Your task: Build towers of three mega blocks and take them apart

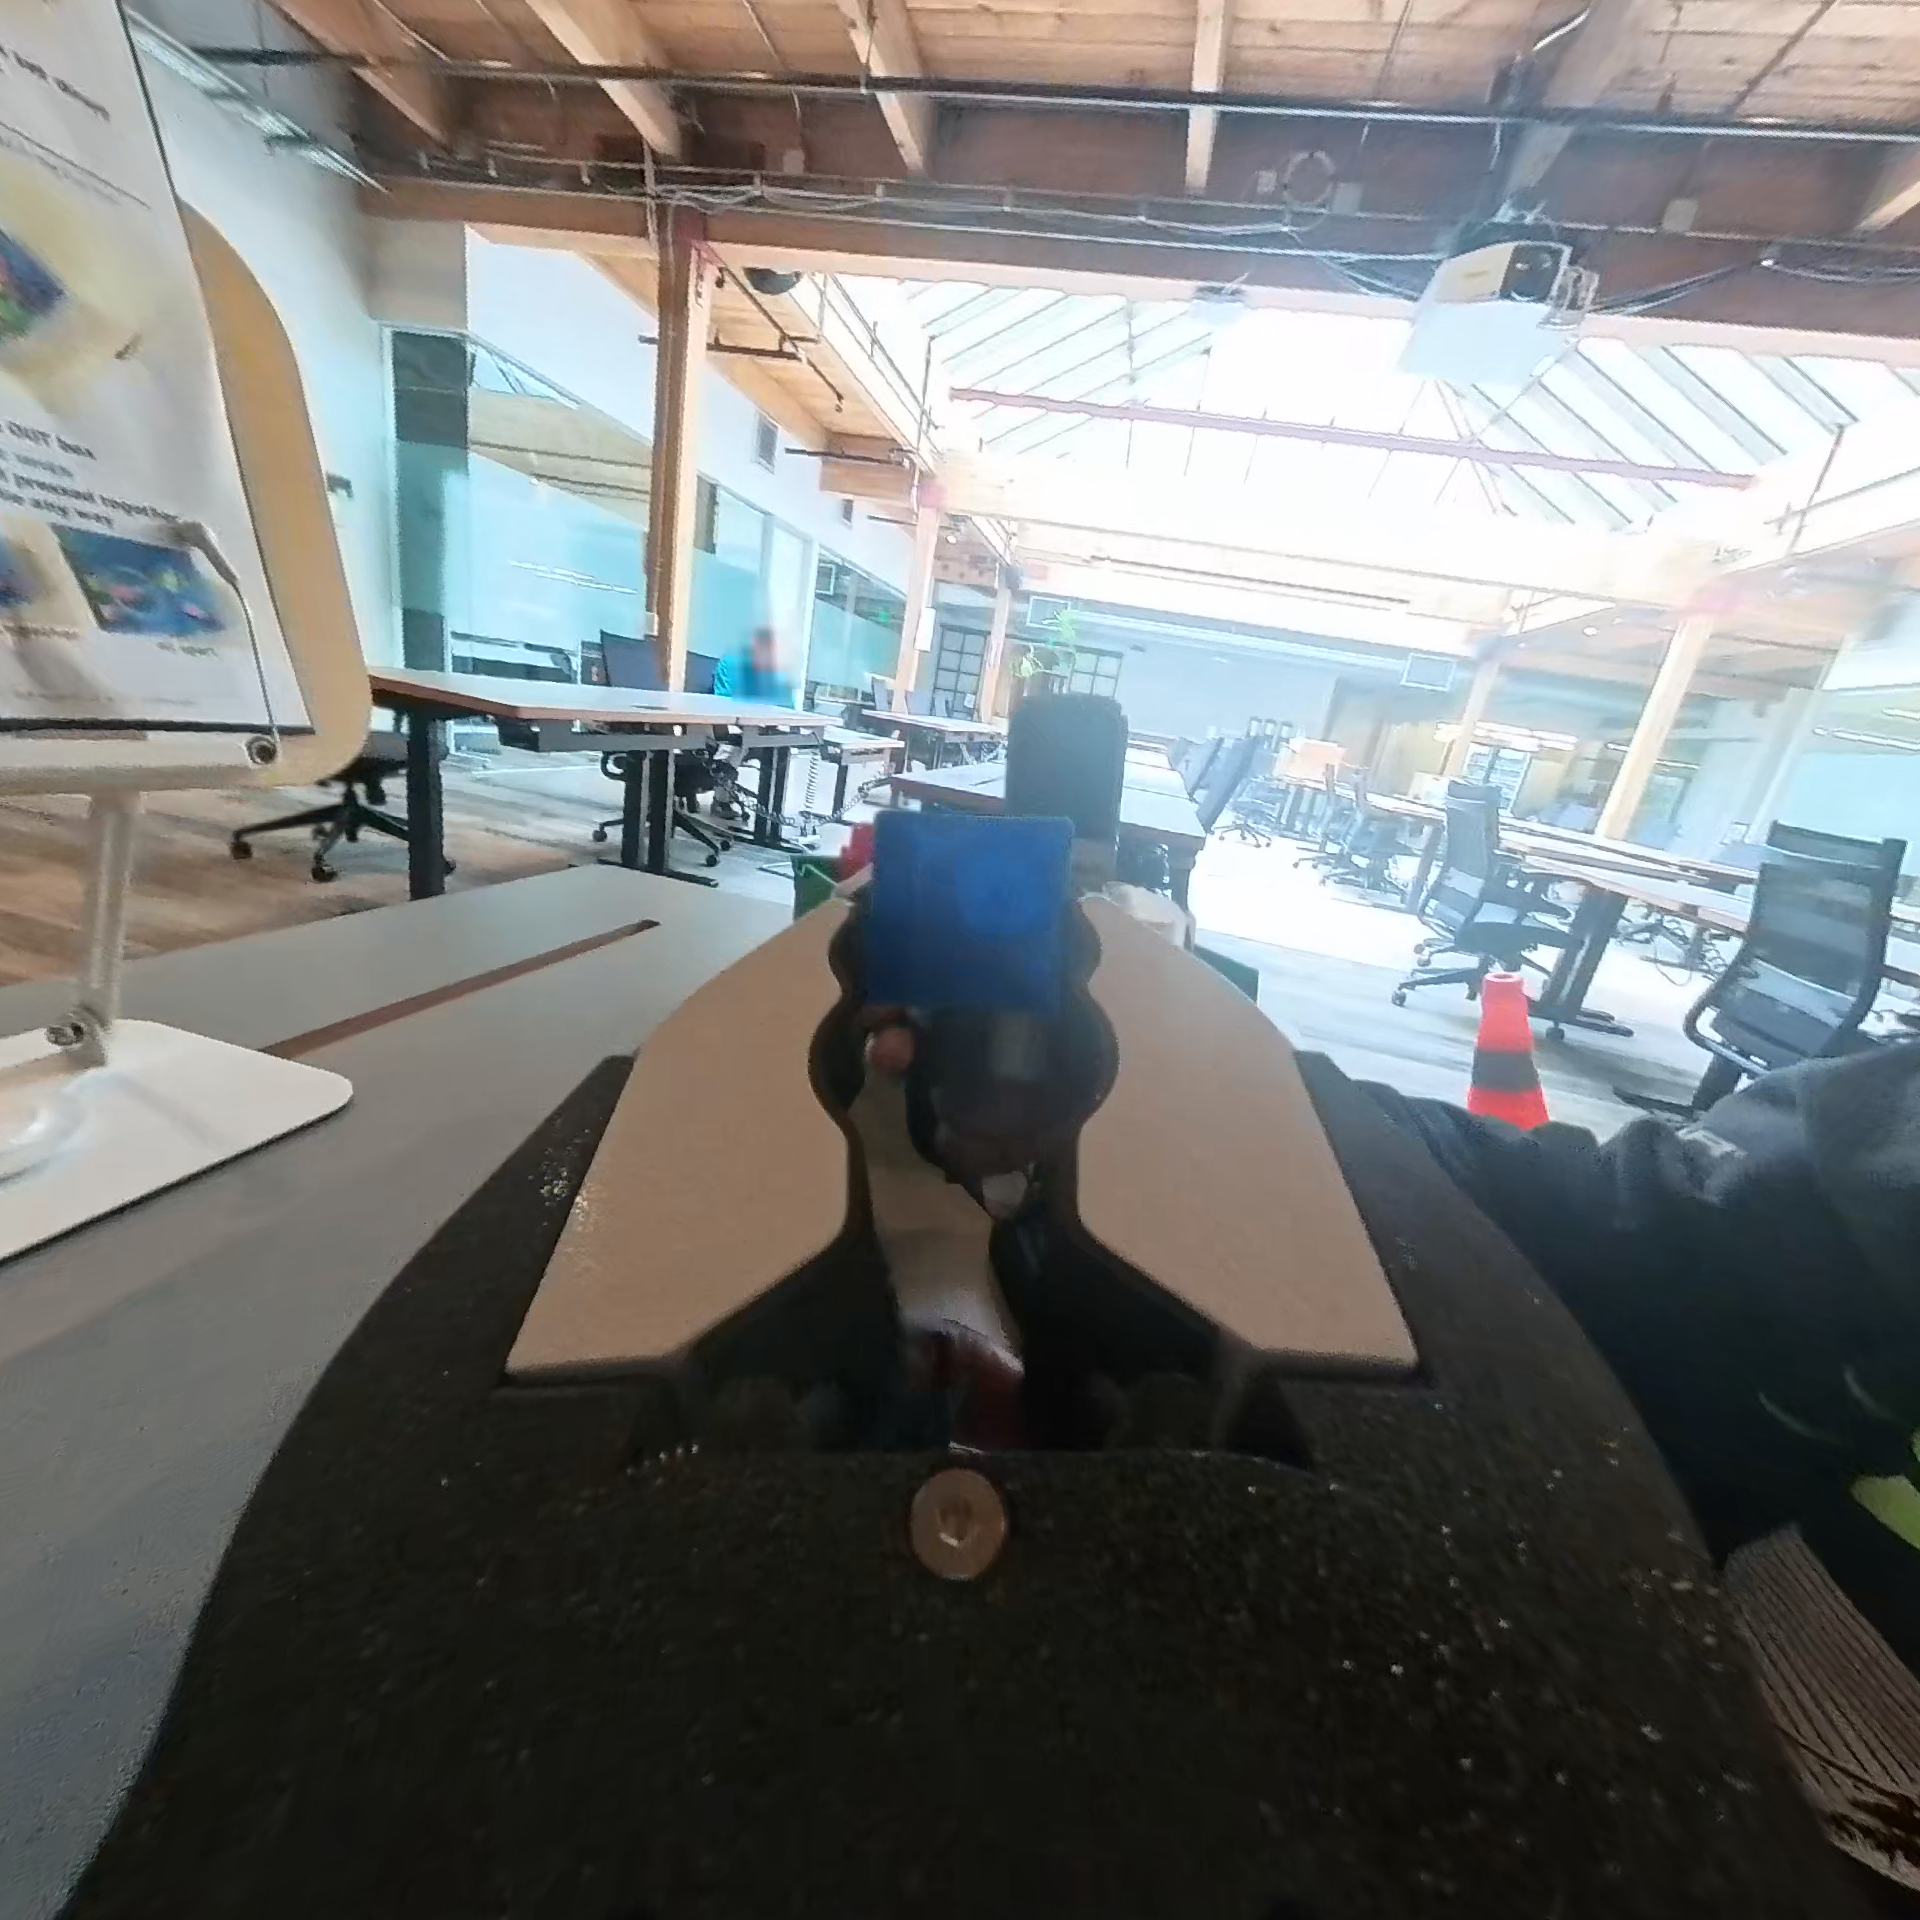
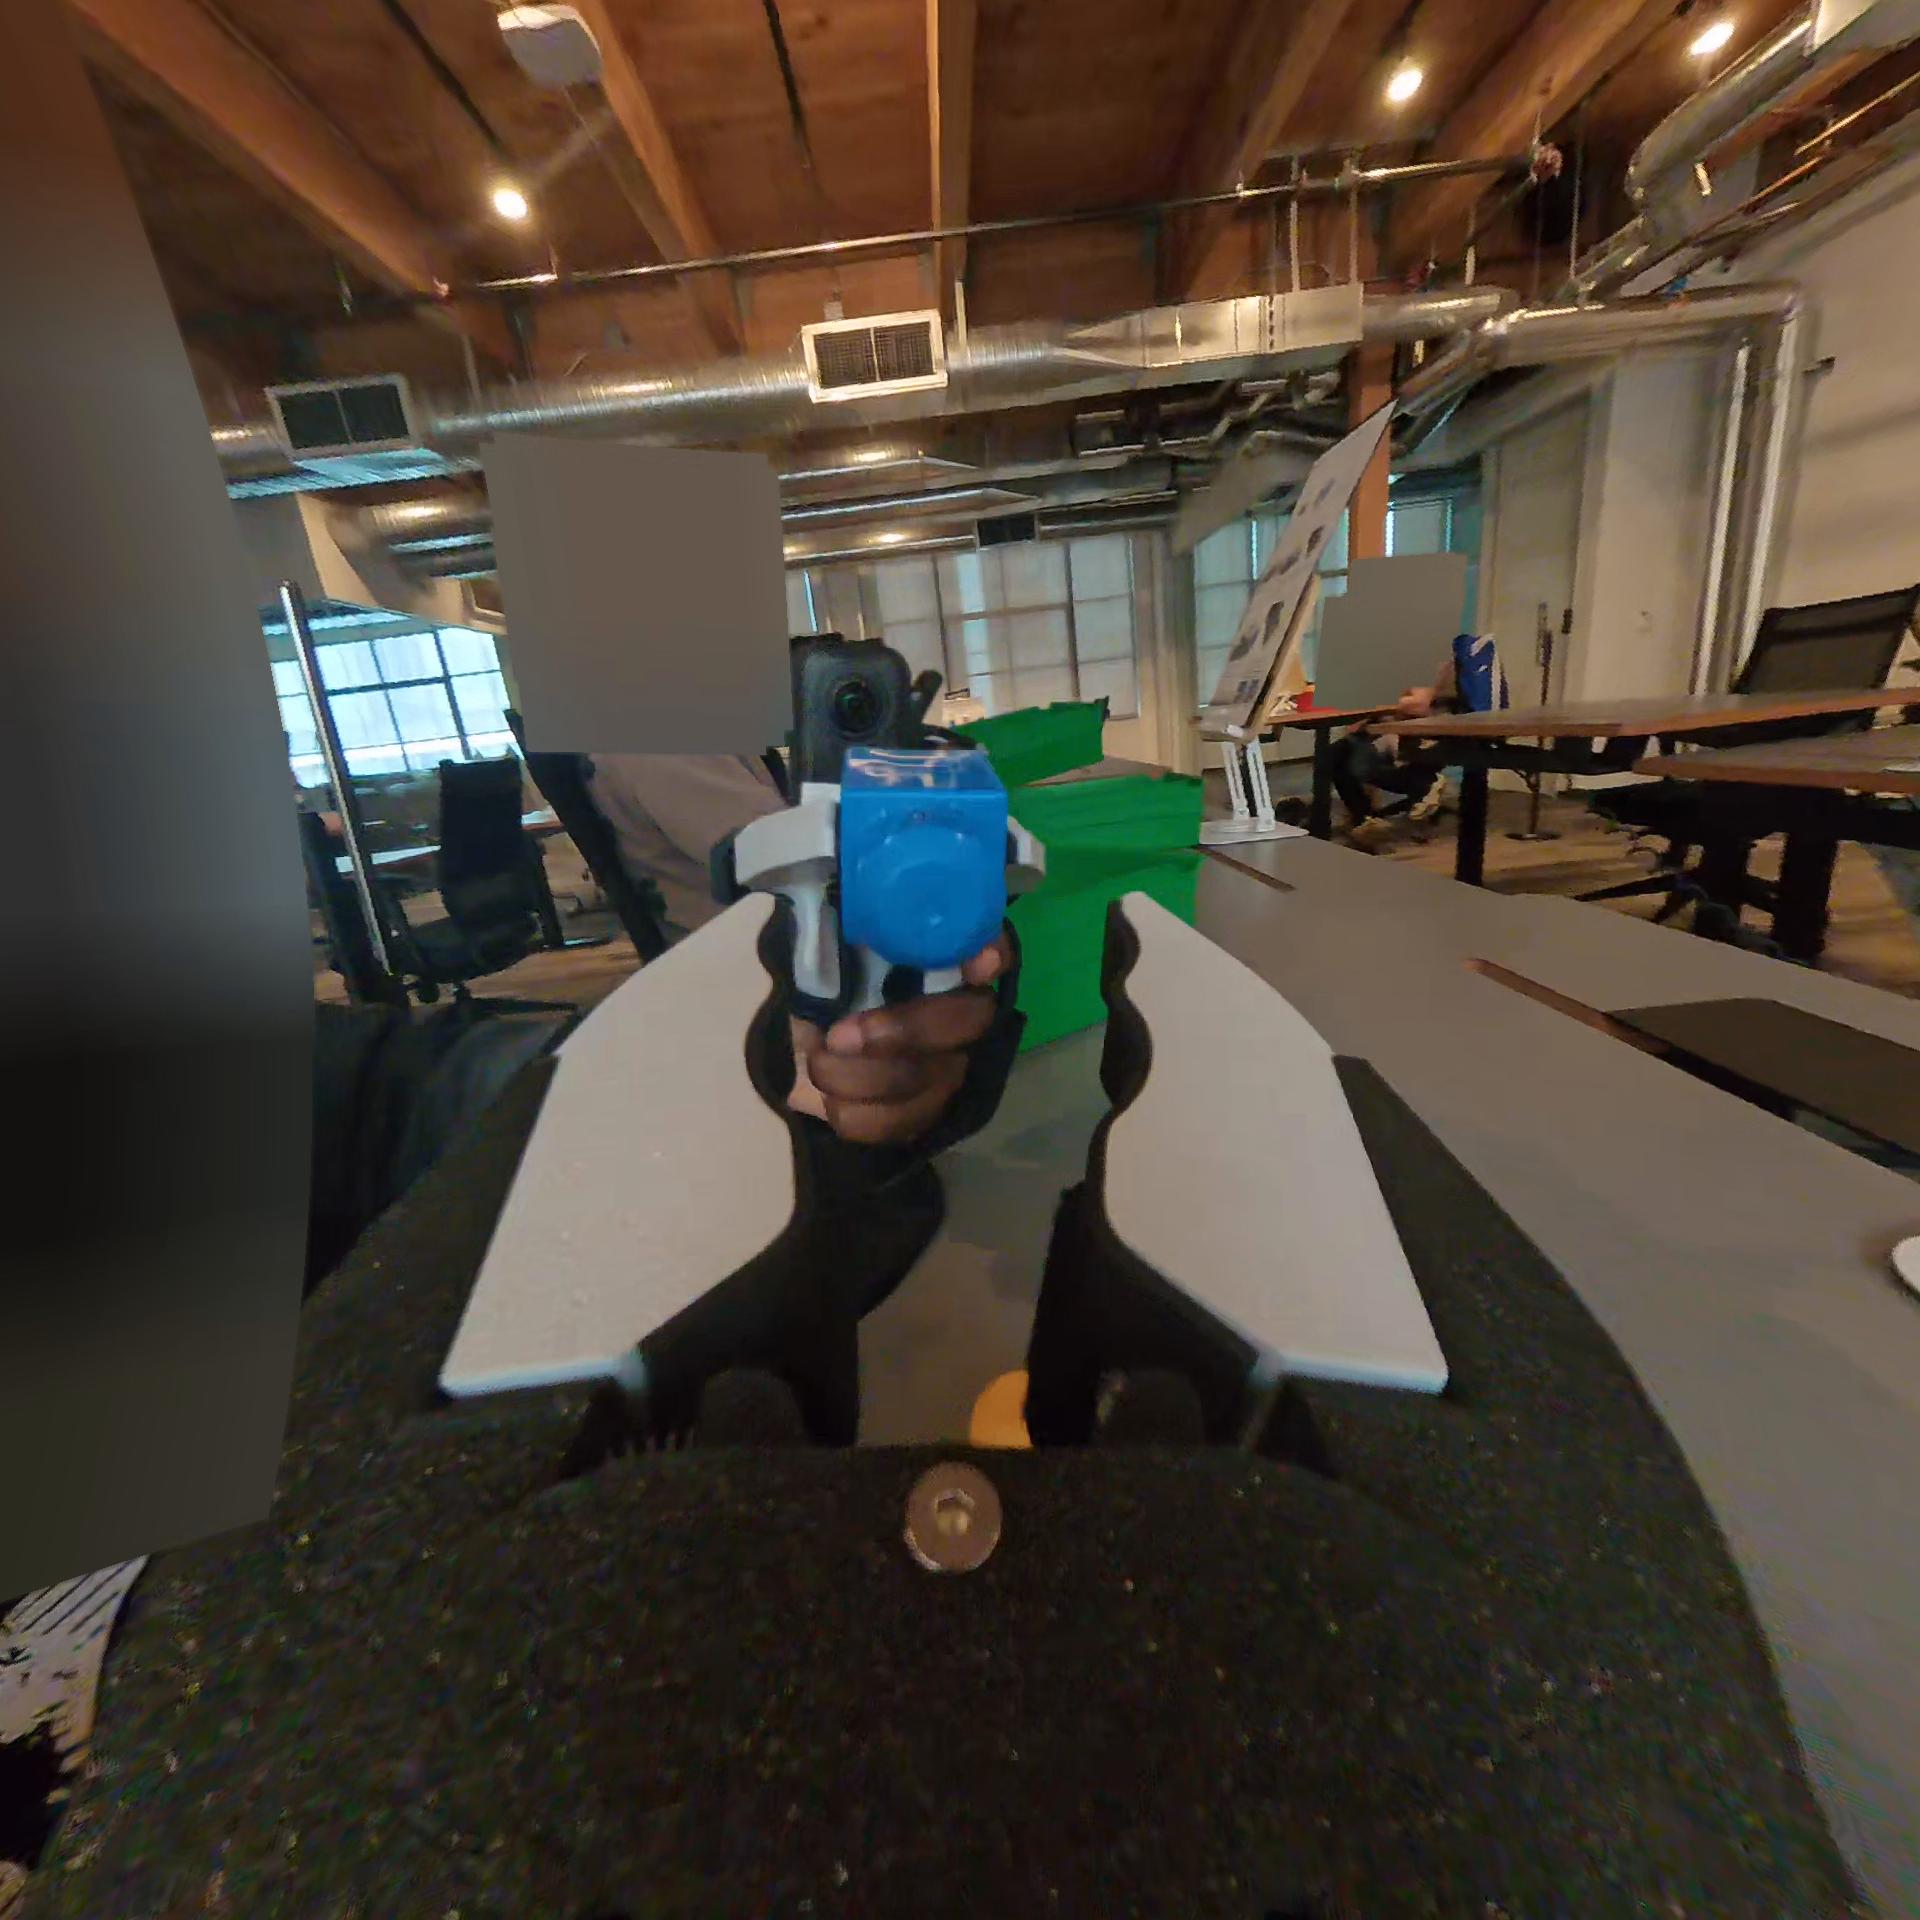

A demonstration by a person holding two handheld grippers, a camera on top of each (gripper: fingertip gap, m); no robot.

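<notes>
Left hand-held gripper [image 1: 971, 935] level, clamping blue block [image 1: 971, 912].

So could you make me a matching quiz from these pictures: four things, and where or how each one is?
Things:
1. blue block
2. orange cone
3. green bins
4. right gripper

Place or state:
a. on the floor
b. open, holding nothing
c. on the grey table
d. clamped in the left gripper

Pairs: 1-d, 2-a, 3-c, 4-b
</notes>
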